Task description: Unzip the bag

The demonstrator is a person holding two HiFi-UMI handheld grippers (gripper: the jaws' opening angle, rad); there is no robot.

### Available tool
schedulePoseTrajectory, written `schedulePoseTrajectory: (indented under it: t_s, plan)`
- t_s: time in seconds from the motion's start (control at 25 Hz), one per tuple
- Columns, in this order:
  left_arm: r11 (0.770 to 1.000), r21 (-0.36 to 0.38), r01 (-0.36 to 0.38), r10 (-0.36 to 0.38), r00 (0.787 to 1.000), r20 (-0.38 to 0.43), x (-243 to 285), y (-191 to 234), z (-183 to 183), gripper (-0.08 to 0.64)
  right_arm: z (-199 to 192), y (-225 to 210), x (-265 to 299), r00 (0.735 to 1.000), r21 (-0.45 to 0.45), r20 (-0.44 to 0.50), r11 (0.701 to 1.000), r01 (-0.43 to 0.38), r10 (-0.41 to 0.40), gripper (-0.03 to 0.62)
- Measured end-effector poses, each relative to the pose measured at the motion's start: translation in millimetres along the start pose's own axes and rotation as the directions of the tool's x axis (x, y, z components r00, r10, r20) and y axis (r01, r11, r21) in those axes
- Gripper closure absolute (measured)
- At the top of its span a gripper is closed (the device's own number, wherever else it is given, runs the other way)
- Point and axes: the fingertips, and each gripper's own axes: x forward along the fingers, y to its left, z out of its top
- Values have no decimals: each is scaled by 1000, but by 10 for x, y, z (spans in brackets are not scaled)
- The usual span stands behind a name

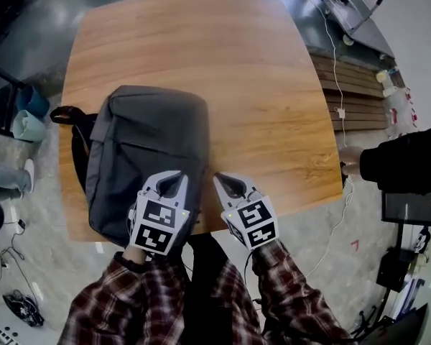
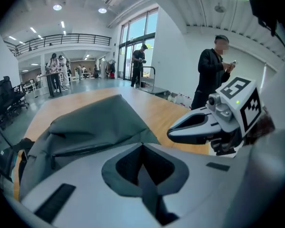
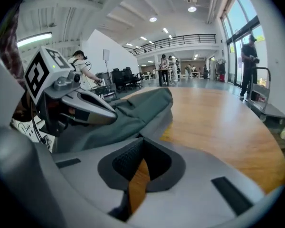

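A grey backpack (image 1: 147,149) lies on the left half of the wooden table (image 1: 273,85), with a zip line (image 1: 145,146) running across its front. My left gripper (image 1: 174,180) hovers over the bag's near end, shut with nothing in it. In the left gripper view the bag (image 2: 90,122) fills the space ahead of the left gripper (image 2: 141,146). My right gripper (image 1: 228,183) is shut and empty over bare wood, just right of the bag's near corner. The right gripper (image 3: 142,140) view shows the bag (image 3: 142,106) ahead to the left and the left gripper (image 3: 85,109) beside it.
The bag's black strap (image 1: 68,113) hangs over the table's left edge. A person's dark sleeve (image 1: 406,164) and hand (image 1: 350,160) rest at the table's right edge. Slatted boards (image 1: 352,92) with a cable lie to the right. Other people stand far off in the hall.
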Motion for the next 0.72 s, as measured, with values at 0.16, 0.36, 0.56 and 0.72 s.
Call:
schedulePoseTrajectory:
  t_s: [0.16,0.36,0.56,0.72]
  plan:
    - [1000,3,2,-1,998,-58,169,81,-197,551,-267,14,287,997,-118,-76,992,-33,24,581]
    - [1000,-15,25,-26,997,-78,270,134,-313,551,-437,91,496,990,-347,-134,934,-87,42,578]
    - [999,-22,33,-35,996,-81,309,150,-322,551,-514,120,643,982,-533,-188,838,-115,15,525]
    - [999,-31,41,-43,996,-83,321,147,-320,551,-480,157,675,981,-658,-195,744,-116,-19,522]
